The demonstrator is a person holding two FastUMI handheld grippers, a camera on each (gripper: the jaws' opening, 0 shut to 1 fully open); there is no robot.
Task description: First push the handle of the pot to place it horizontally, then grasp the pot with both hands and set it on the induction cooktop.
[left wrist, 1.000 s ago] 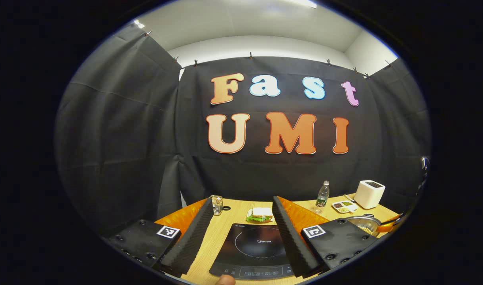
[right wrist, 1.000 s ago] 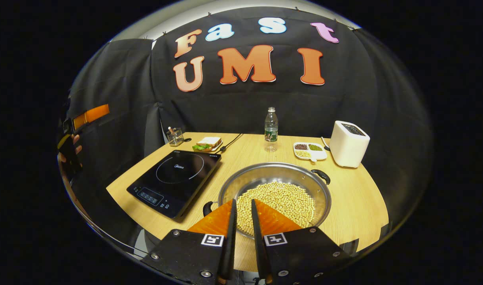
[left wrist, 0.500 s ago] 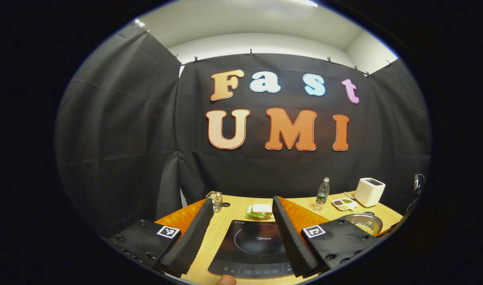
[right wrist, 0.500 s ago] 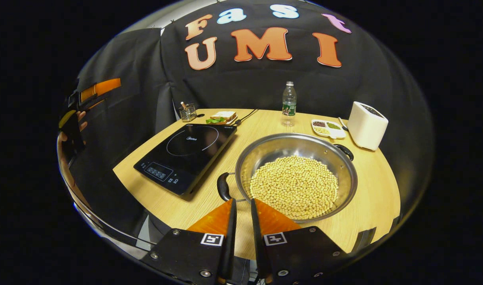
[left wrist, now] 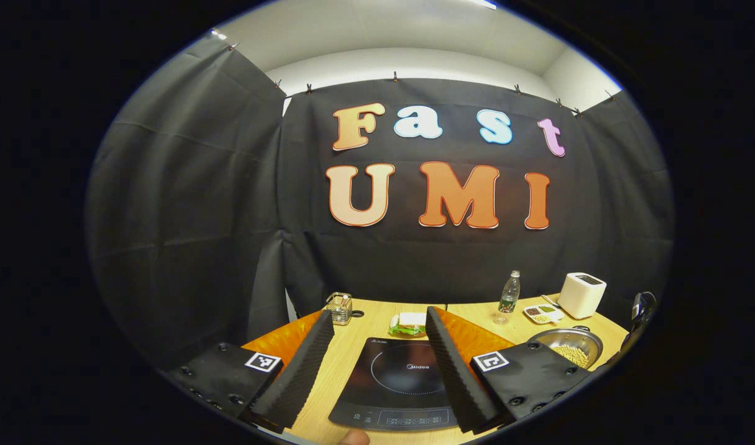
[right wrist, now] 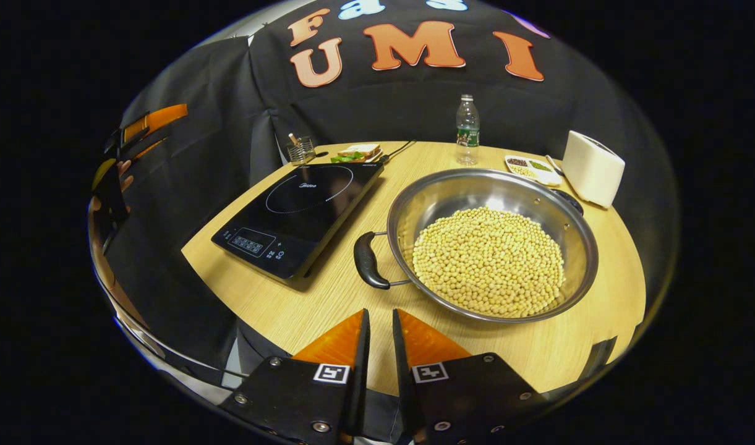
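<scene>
Hovering low centre of the right gripper view, right gripper (right wrist: pixel 379 315), fingers nearly together, holding nothing, short of the pot (right wrist: pixel 492 244) of beans on the table (right wrist: pixel 290 309). Cooktop (right wrist: pixel 303 213) sits left of pot. Left gripper (left wrist: pixel 377 321) spread wide, empty, over cooktop (left wrist: pixel 402 380); pot (left wrist: pixel 569 347) lower right.

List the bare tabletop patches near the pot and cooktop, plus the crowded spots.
Free: the front strip of table between the right gripper and the pot's near handle; the wedge behind the pot, between induction cooktop and bottle.
Crowded: back edge, with holder, sandwich, dish and toaster. The cooktop-pot gap is narrow.
</scene>
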